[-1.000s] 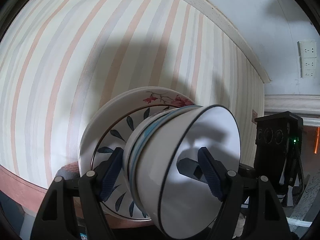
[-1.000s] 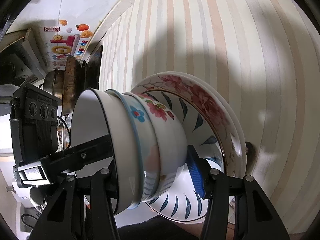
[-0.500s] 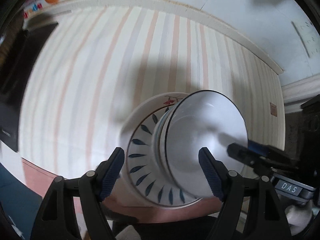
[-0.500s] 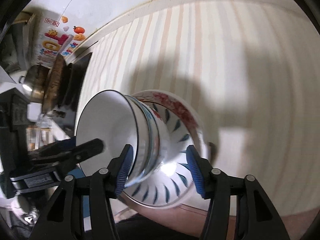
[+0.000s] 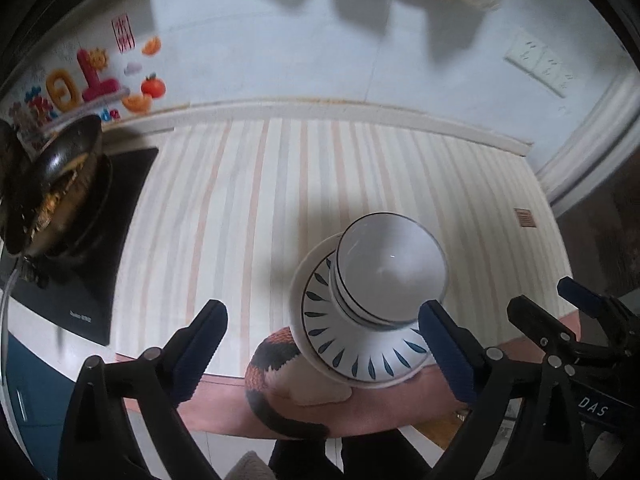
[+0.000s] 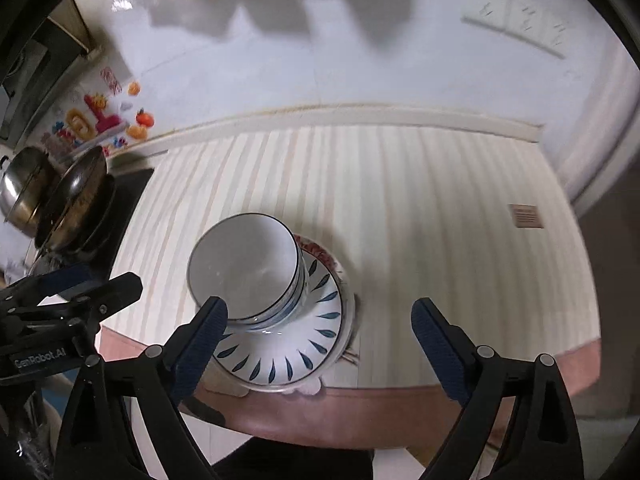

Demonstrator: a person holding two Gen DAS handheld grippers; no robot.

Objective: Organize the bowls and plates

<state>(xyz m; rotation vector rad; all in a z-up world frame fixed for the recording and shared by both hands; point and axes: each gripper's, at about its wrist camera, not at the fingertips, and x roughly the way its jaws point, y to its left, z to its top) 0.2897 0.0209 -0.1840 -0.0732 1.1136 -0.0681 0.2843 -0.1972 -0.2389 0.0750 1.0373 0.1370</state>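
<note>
A stack of nested bowls (image 5: 390,266), the top one white with a dark rim, stands on a blue-leaf plate (image 5: 344,344) over a red-flowered plate (image 6: 320,250), near the front edge of the striped counter (image 5: 256,200). My left gripper (image 5: 320,320) hovers above and in front of the stack. Its jaws are opening wide, and its pads touch nothing. My right gripper (image 6: 320,312) hangs likewise over the bowls (image 6: 246,268) and the blue-leaf plate (image 6: 296,356), jaws opening and clear of them. Each gripper also shows at the edge of the other's view.
A wok with food (image 5: 56,184) sits on a black cooktop (image 5: 96,256) at the left, a steel pot (image 6: 24,192) behind it. An orange, black and white furry animal (image 5: 272,364) is below the counter's reddish front edge (image 6: 384,408). Wall sockets (image 5: 540,64) are at upper right.
Both grippers have let go of the stack, spread their jaws and risen back from it. The stack now stands alone on the counter, smaller in both views.
</note>
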